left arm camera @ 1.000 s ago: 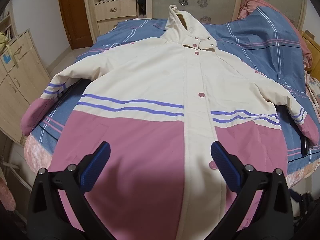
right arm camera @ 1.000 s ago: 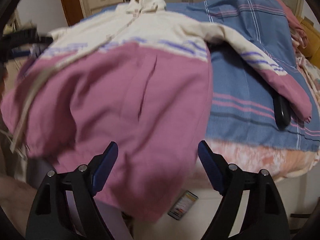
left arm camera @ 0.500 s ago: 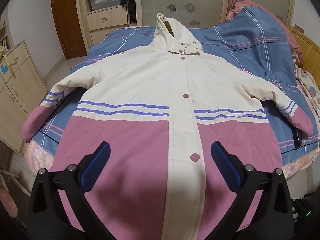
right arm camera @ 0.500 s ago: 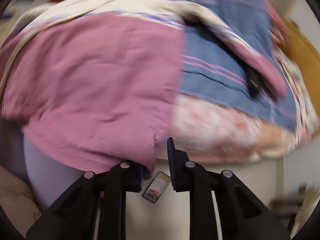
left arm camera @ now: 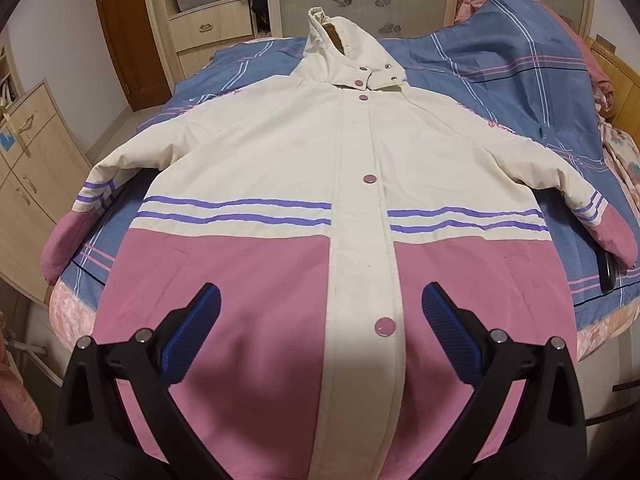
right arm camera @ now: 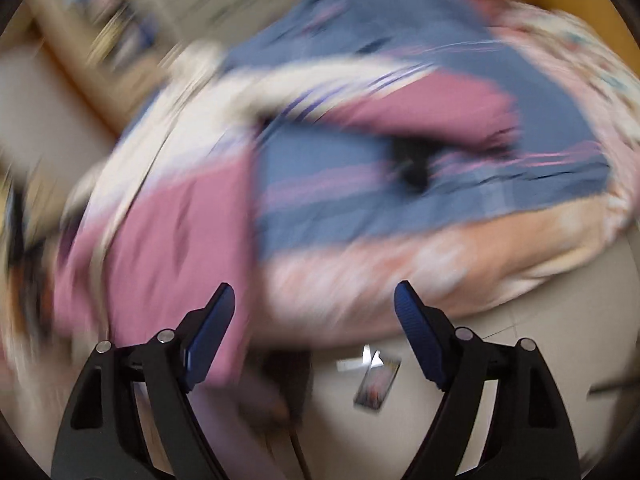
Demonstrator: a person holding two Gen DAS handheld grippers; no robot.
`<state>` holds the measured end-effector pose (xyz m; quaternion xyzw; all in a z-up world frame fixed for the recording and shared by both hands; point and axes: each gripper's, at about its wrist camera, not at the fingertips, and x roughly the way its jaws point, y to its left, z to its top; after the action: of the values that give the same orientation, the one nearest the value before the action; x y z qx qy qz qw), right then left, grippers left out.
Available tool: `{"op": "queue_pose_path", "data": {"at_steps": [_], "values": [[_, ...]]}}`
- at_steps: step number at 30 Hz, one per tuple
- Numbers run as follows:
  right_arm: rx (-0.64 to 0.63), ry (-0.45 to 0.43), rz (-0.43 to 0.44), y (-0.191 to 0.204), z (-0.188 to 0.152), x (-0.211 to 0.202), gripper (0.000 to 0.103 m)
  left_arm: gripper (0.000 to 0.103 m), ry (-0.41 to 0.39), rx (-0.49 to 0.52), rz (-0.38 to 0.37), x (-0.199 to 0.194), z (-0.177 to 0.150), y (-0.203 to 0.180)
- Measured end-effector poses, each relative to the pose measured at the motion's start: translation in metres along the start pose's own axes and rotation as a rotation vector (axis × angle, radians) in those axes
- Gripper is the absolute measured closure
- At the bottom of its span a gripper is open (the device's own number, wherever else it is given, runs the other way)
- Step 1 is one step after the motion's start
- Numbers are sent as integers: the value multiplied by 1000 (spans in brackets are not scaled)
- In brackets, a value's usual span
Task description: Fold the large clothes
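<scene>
A large hooded coat [left arm camera: 304, 168], cream above and pink below with purple stripes, lies spread face up on the bed, buttoned, sleeves out to both sides. My left gripper [left arm camera: 320, 320] is open and empty above the pink hem, straddling the button placket. My right gripper [right arm camera: 314, 320] is open and empty near the coat's lower right corner [right arm camera: 168, 240] at the bed's edge. The right wrist view is heavily blurred. The right sleeve's pink cuff [right arm camera: 440, 116] lies on the bedspread.
A blue striped bedspread [left arm camera: 500, 80] covers the bed. A wooden cabinet [left arm camera: 32, 184] stands at the left, drawers [left arm camera: 208, 36] at the back. A dark object [left arm camera: 606, 276] lies under the right cuff. A small card [right arm camera: 376, 384] lies on the floor.
The right gripper had closed on the pink hem corner half a second ago, and now it is open and swinging right. The left gripper has drawn back slightly and the coat lies flatter.
</scene>
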<state>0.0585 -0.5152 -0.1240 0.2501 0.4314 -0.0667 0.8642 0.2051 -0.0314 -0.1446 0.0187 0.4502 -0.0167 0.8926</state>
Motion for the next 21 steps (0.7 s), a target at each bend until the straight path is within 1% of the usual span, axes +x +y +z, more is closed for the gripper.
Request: {"op": "queue_pose_path", "data": {"at_steps": [2,4,6,7,8,9,10,11,12,13,14,16,17,19,20,21], "values": [[192,-70,43,-36,26,14,21,2,-4,14,2,-2,0,-3],[413,-102,75,-75,52,41,21,2,-10,26,8,-4,0,-4],[527,-104,82,-99,69,67,23,2,-12,24,20,-5,-1,-1],[572,-108,75,-108,77,80,29,2,-11,18,25,-5,0,2],[612,-100,55,-115,82,90,39,2,-10,10,29,-4,1,6],[663,-88,-5,-121,86,98,82,2,-10,4,34,-4,1,10],[691,-94,-43,-122,91,99,92,2,-11,-5,44,-4,2,15],[690,-119,-62,-115,98,95,96,2,-12,-16,53,-3,3,20],[633,-166,-103,-100,110,85,97,2,-12,-27,61,-2,3,26],[558,-221,-125,-79,122,73,97,2,-11,-40,68,-1,4,31],[490,-267,-115,-62,131,67,98,2,-8,-49,71,0,5,36],[332,-342,-24,-4,148,46,98,2,0,-69,76,6,7,44],[240,-367,26,35,153,36,98,2,4,-75,80,9,8,48],[82,-384,134,101,156,26,98,2,8,-92,82,13,10,53],[1,-379,201,134,152,21,98,2,11,-103,78,15,10,57],[-95,-365,287,174,145,19,97,2,12,-110,74,16,10,59]]}}
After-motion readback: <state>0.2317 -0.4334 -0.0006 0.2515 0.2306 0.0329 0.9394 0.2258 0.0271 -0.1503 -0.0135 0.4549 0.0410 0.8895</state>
